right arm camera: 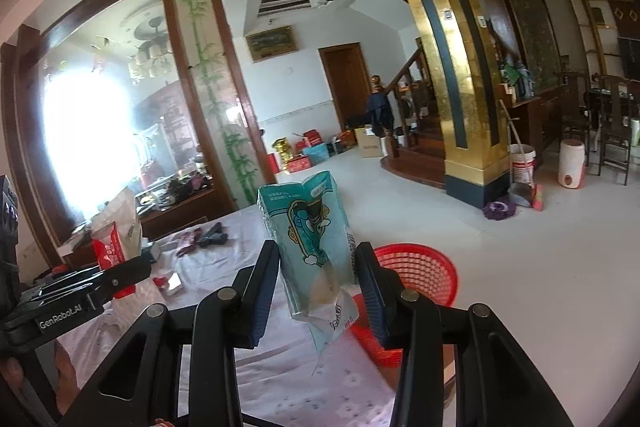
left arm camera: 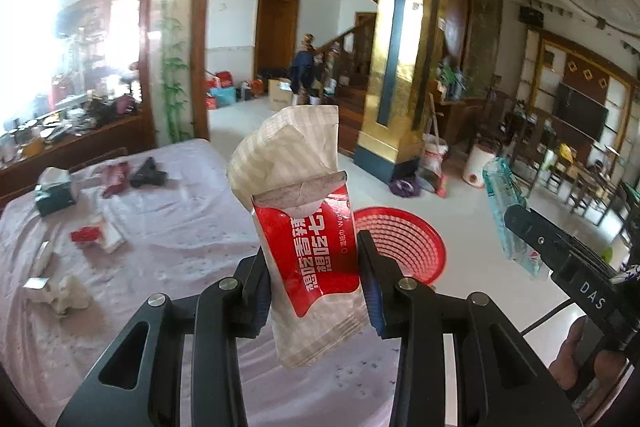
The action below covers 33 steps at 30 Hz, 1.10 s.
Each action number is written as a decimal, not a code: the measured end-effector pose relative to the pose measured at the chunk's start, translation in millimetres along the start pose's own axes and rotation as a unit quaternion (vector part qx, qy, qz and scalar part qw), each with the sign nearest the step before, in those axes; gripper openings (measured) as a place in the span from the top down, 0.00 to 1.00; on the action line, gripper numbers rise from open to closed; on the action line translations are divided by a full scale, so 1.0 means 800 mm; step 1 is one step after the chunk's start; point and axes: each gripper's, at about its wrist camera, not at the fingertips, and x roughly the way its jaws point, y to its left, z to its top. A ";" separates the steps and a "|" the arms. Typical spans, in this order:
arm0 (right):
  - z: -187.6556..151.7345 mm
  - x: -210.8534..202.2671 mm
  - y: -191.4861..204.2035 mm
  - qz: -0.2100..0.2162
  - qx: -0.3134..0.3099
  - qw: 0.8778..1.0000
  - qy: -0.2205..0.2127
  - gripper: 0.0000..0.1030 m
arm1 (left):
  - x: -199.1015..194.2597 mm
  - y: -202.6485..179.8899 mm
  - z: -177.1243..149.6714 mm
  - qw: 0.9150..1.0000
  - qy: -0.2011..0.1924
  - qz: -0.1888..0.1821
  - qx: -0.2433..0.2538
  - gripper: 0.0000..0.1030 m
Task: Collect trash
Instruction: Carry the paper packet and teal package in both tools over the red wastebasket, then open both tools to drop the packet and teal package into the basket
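1. The red wrapper (left arm camera: 316, 251) is a crinkled foil-like packet with a torn top and white printed characters, and it stands upright between the fingers of the left gripper (left arm camera: 316, 291), which pinches it from both sides.
2. Behind it, in the same grip, sits a pale striped packet (left arm camera: 292, 151) of soft, matte material, bulging and folded at the top.
3. The teal wrapper (right arm camera: 310, 235) is a glossy, thin plastic pouch with a cartoon print and a clear, crumpled lower end; the right gripper (right arm camera: 318, 291) clamps it upright.
4. Just beyond both grippers stands a round red basket (left arm camera: 404, 243) of open plastic mesh, on the pale tiled floor (right arm camera: 520, 267).
5. Beneath the grippers lies a table under a lilac cloth (left arm camera: 180, 211) with small dots, wrinkled, with more scraps scattered on it: a green tissue box (left arm camera: 54, 193), crumpled white tissue (left arm camera: 70, 293), a small red packet (left arm camera: 86, 235).
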 end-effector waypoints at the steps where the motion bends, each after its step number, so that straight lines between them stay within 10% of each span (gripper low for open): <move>1: -0.001 0.003 -0.008 -0.002 0.004 1.000 0.002 0.58 | 0.012 -0.006 -0.001 1.000 -0.001 -0.011 0.000 0.64; 17: -0.037 0.105 -0.118 -0.016 0.063 0.996 0.067 0.58 | 0.168 -0.048 -0.005 0.989 0.066 -0.133 -0.011 0.64; 31: -0.025 0.198 -0.163 -0.012 0.074 0.991 0.115 0.53 | 0.295 -0.065 0.005 0.979 0.152 -0.134 -0.032 0.63; 33: -0.027 0.208 -0.166 -0.011 0.077 0.989 0.123 0.50 | 0.305 -0.062 0.000 0.977 0.163 -0.130 -0.040 0.49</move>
